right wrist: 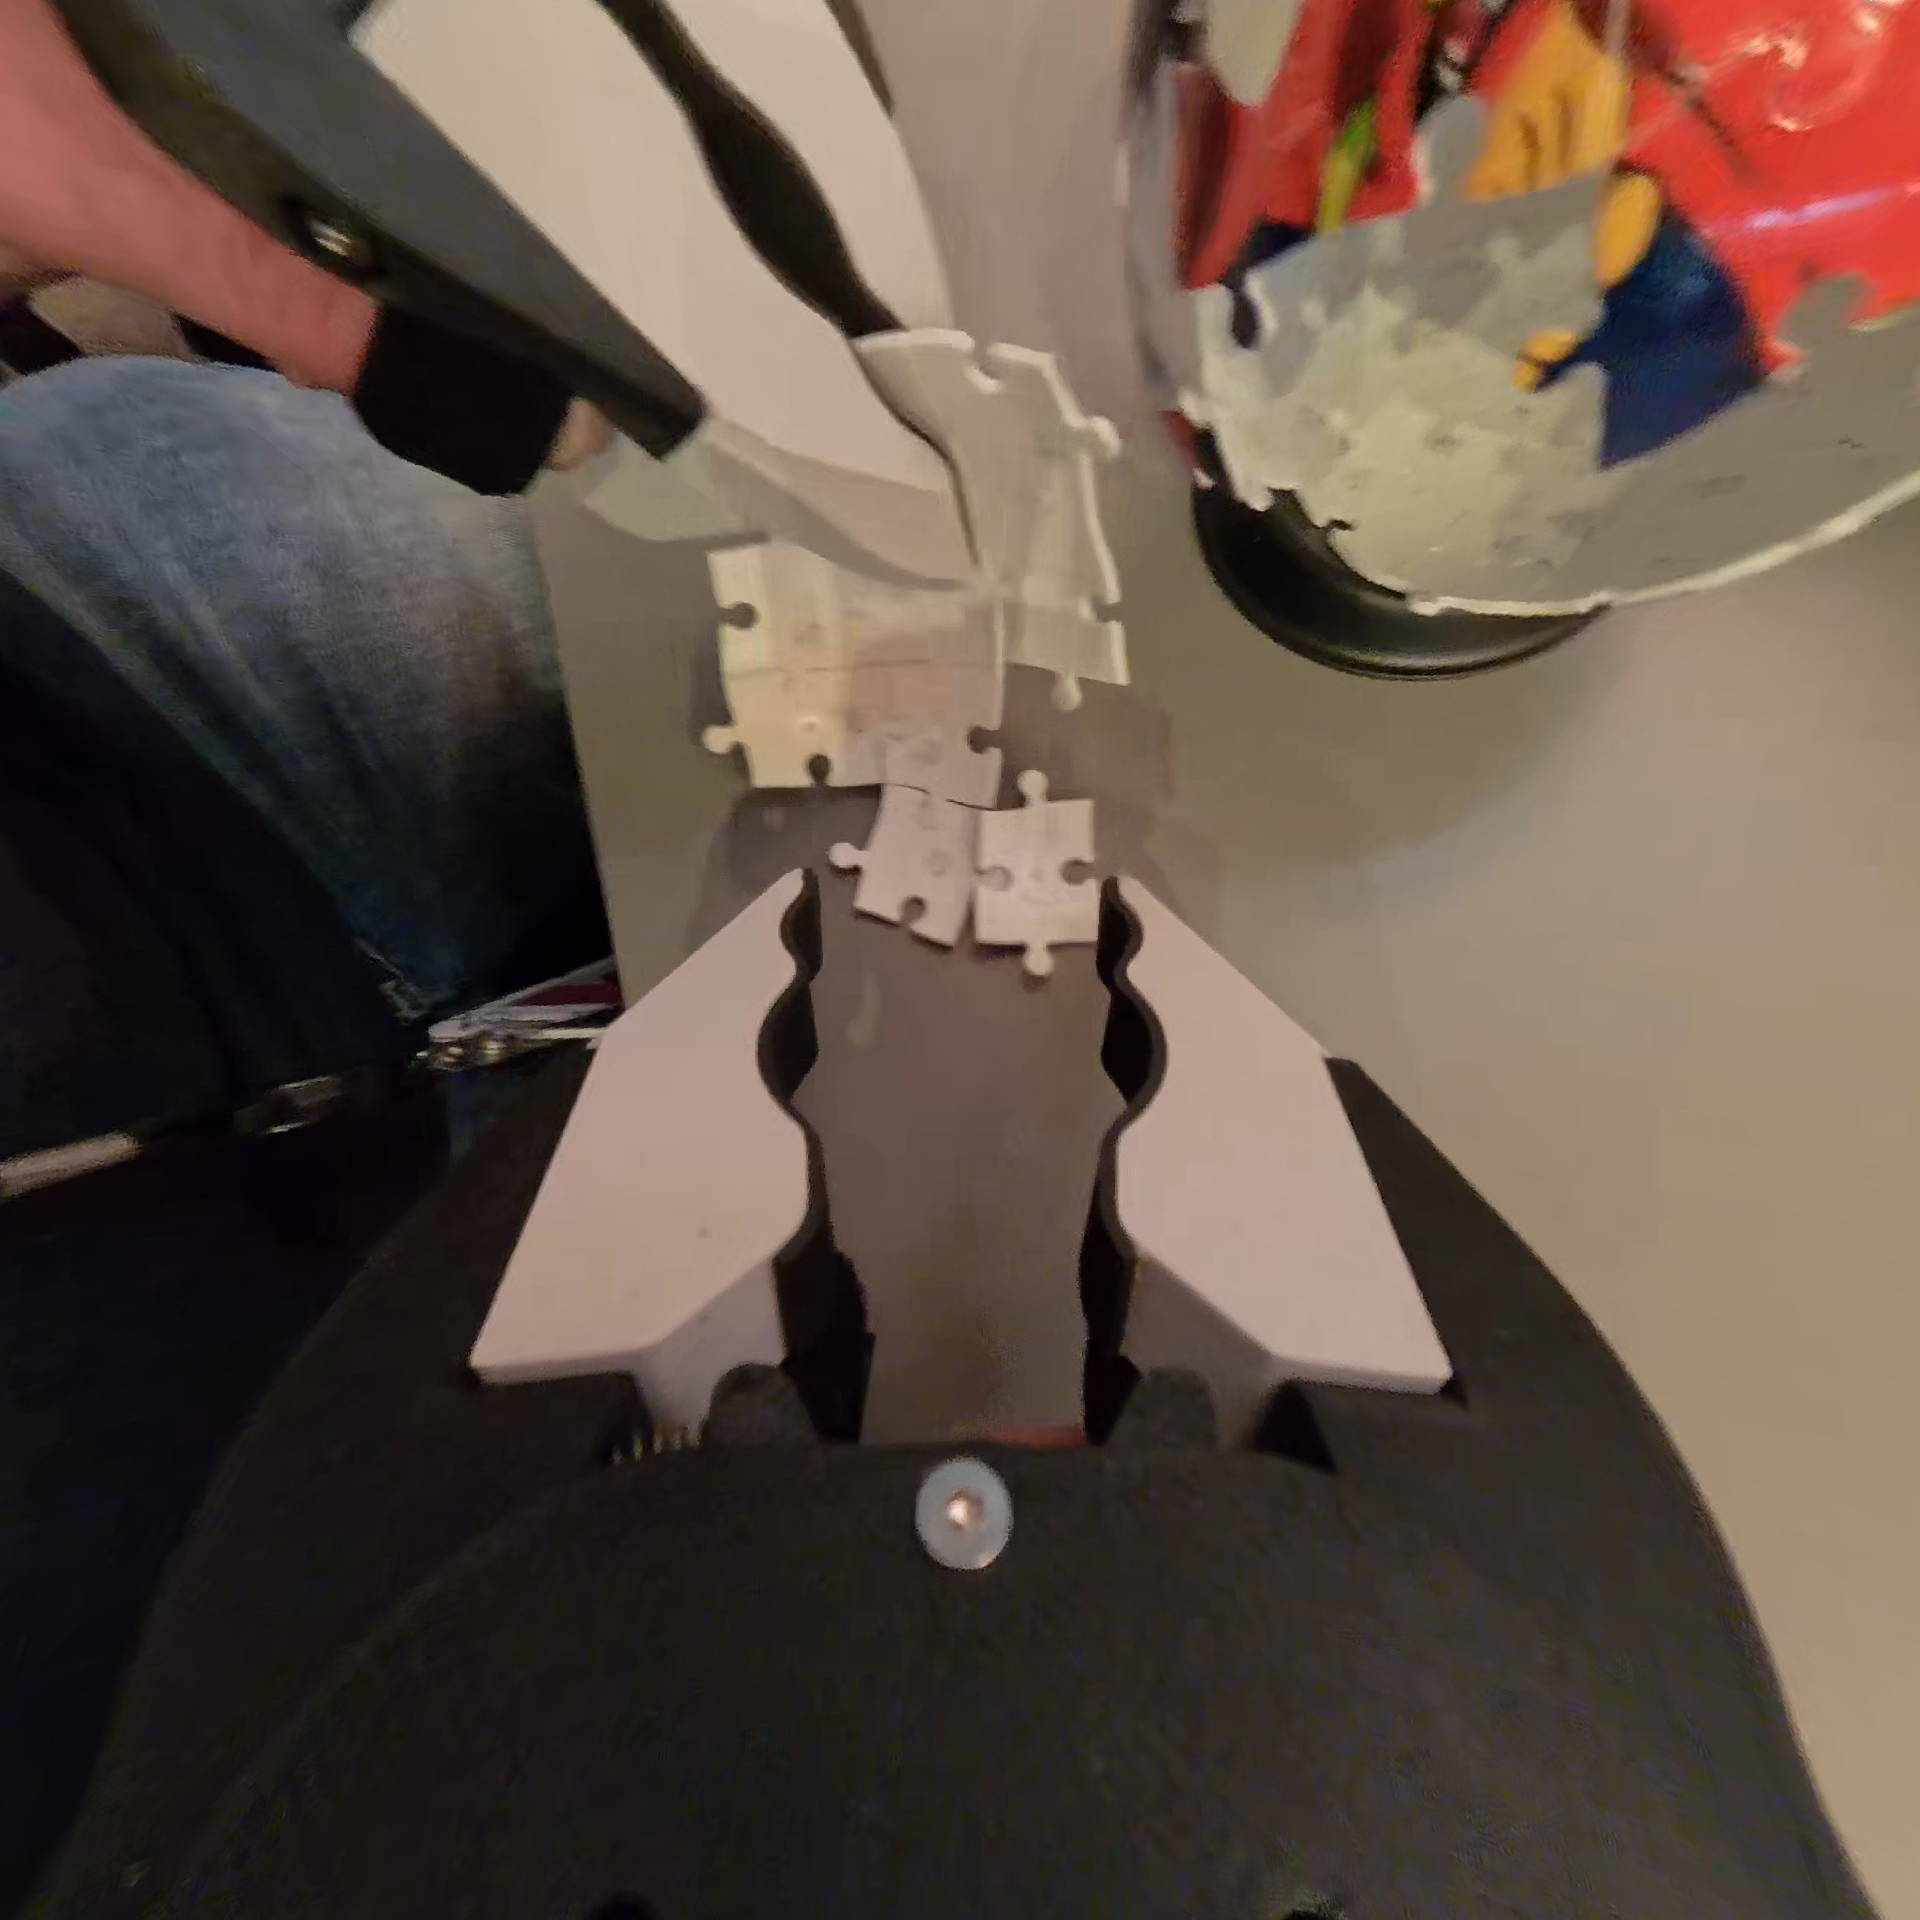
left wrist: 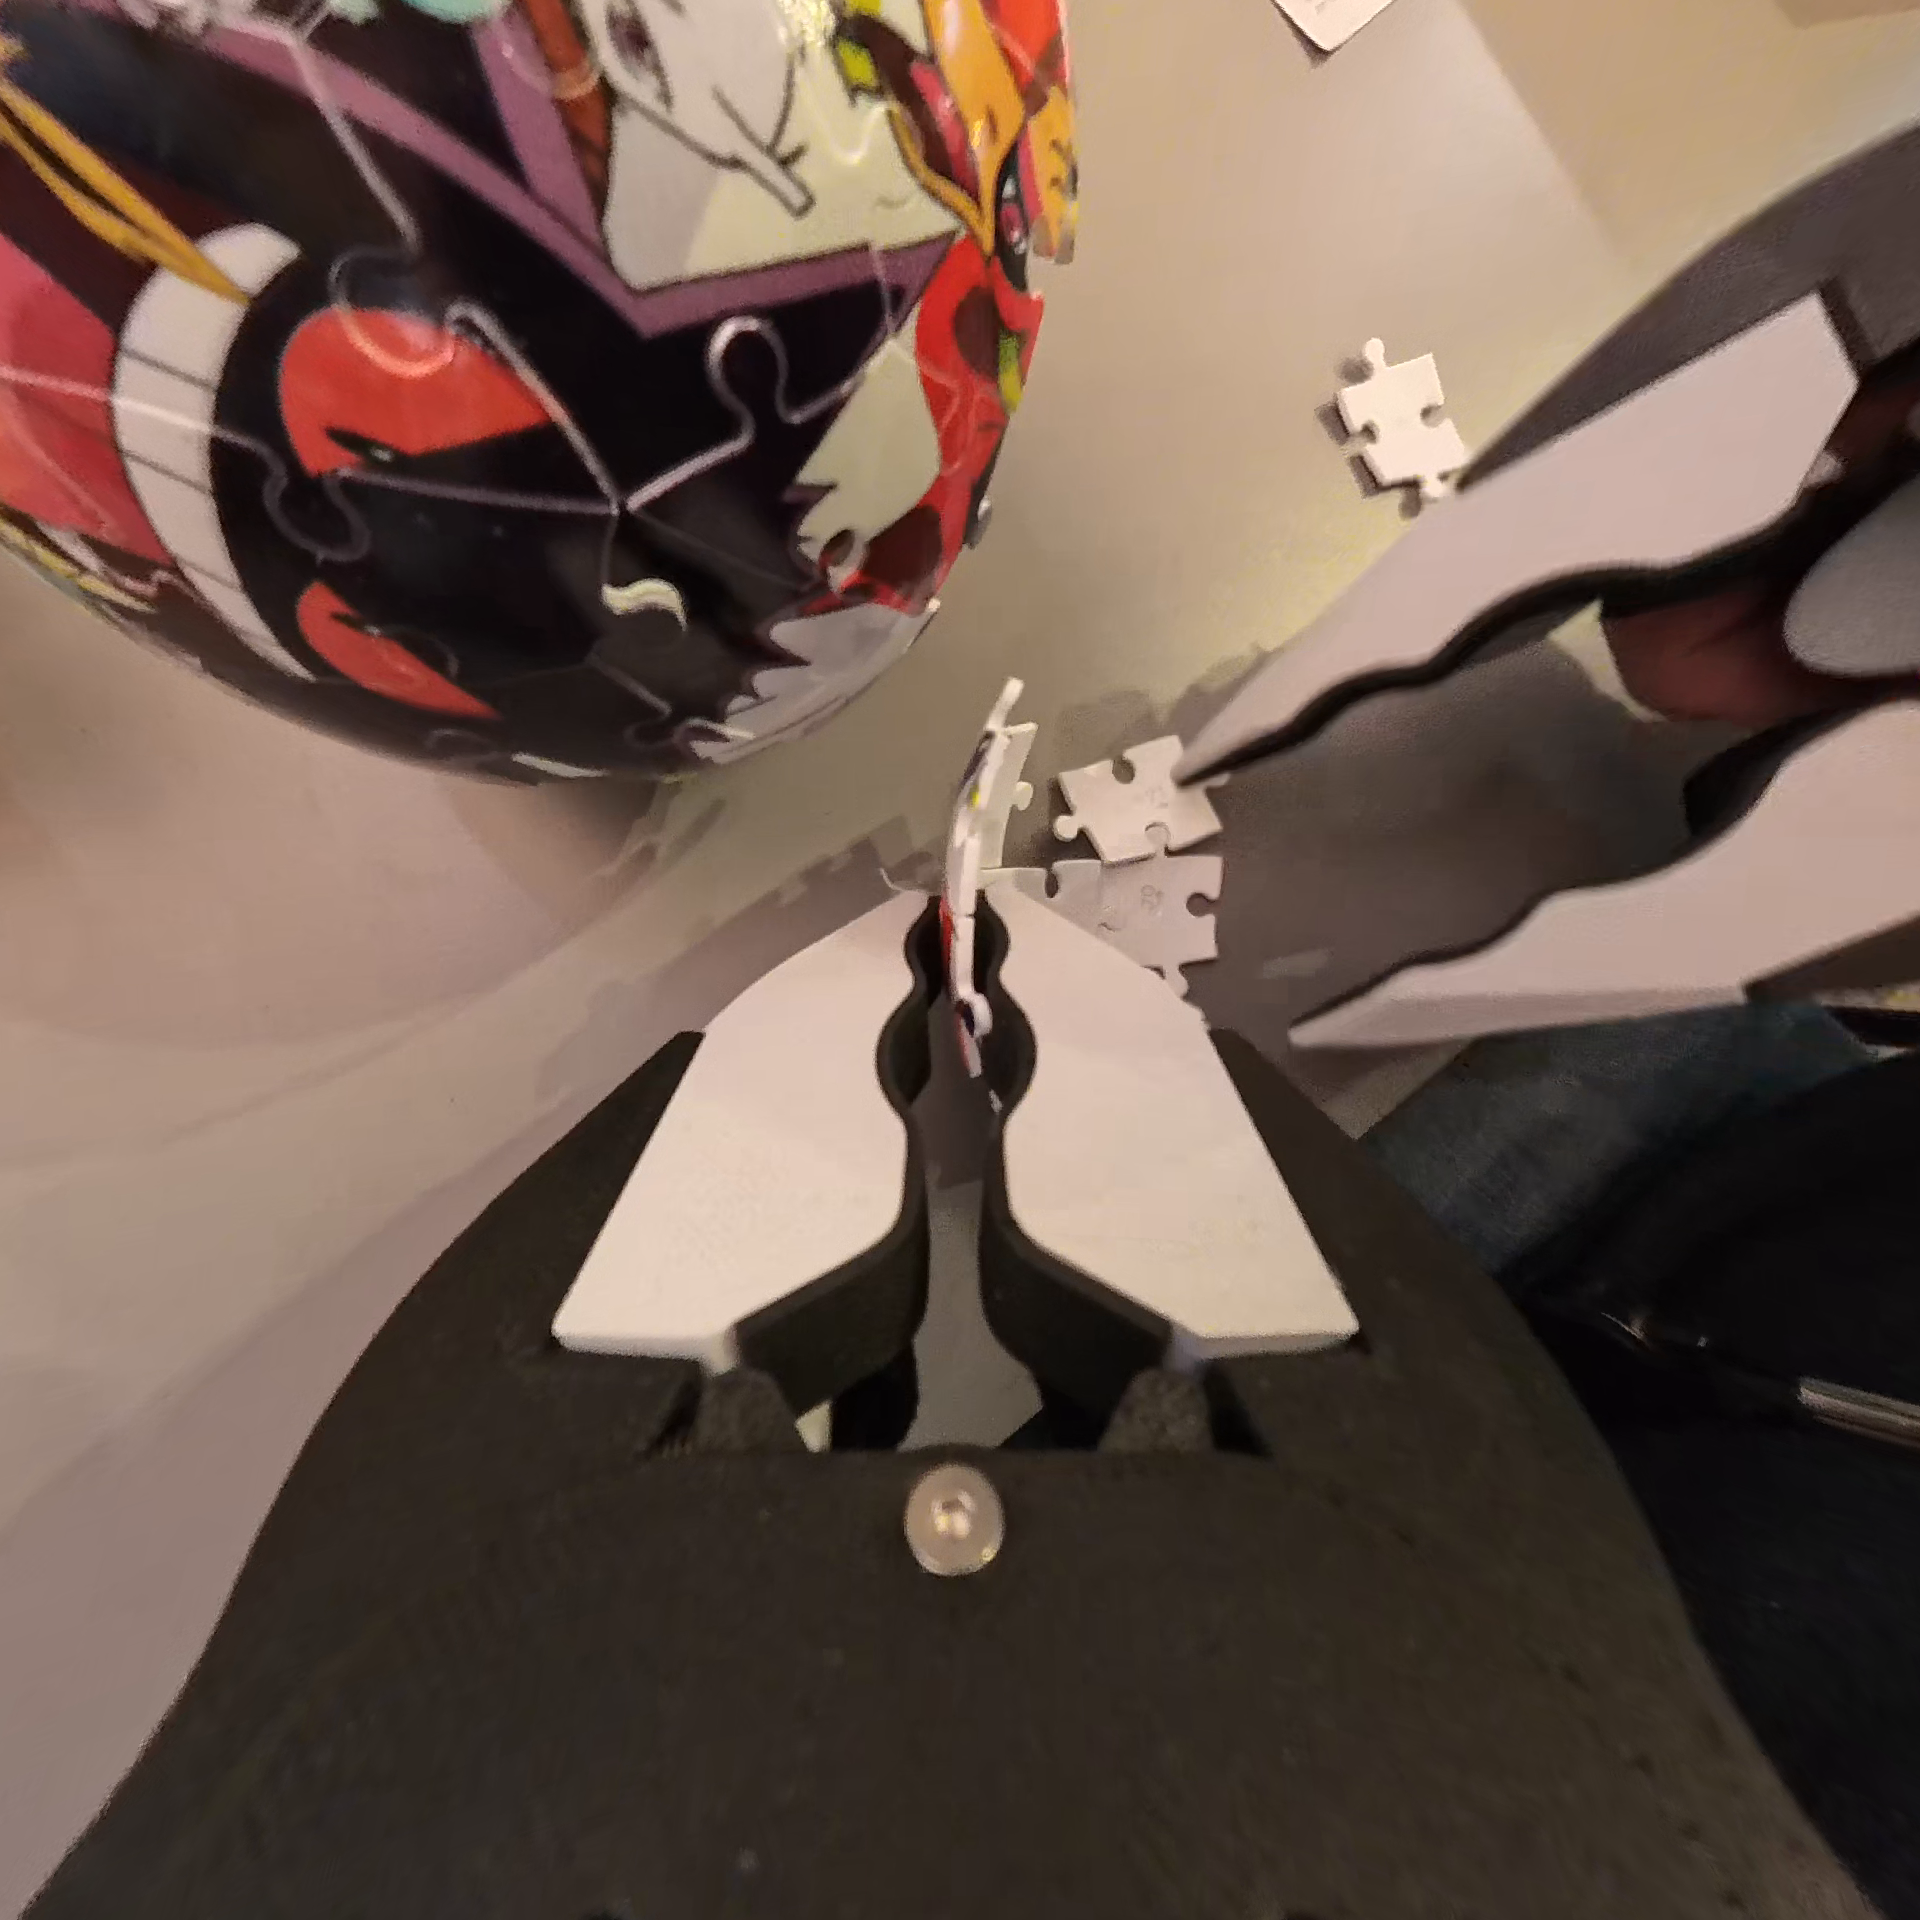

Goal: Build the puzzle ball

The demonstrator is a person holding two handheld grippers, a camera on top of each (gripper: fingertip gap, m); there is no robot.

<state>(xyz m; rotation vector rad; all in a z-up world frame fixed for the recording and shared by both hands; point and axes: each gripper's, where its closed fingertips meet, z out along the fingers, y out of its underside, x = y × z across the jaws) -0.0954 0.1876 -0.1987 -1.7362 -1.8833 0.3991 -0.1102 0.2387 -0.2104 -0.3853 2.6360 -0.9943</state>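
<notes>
The puzzle ball (left wrist: 468, 364), colourful and partly built, fills the upper left of the left wrist view. In the right wrist view the puzzle ball (right wrist: 1507, 343) shows an open gap with a grey inside and sits on a black stand (right wrist: 1382, 613). My left gripper (left wrist: 961, 925) is shut on a puzzle piece (left wrist: 987, 810), held edge-on just below the ball. The held piece (right wrist: 1029, 499) shows its white back in the right wrist view, under the left gripper (right wrist: 904, 353). My right gripper (right wrist: 961, 904) is open over two face-down pieces (right wrist: 914, 862) on the table. In the left wrist view, one fingertip of the right gripper (left wrist: 1247, 904) touches a piece (left wrist: 1138, 800).
More white face-down pieces lie on the grey table: a joined group (right wrist: 790, 675) beyond the right gripper, one (left wrist: 1397, 421) farther off and one (left wrist: 1330, 21) at the top edge. The person's hand (right wrist: 156, 208) and jeans leg (right wrist: 260, 623) are at the left, past the table edge. Spacing between my two grippers at the tips: around 6 cm.
</notes>
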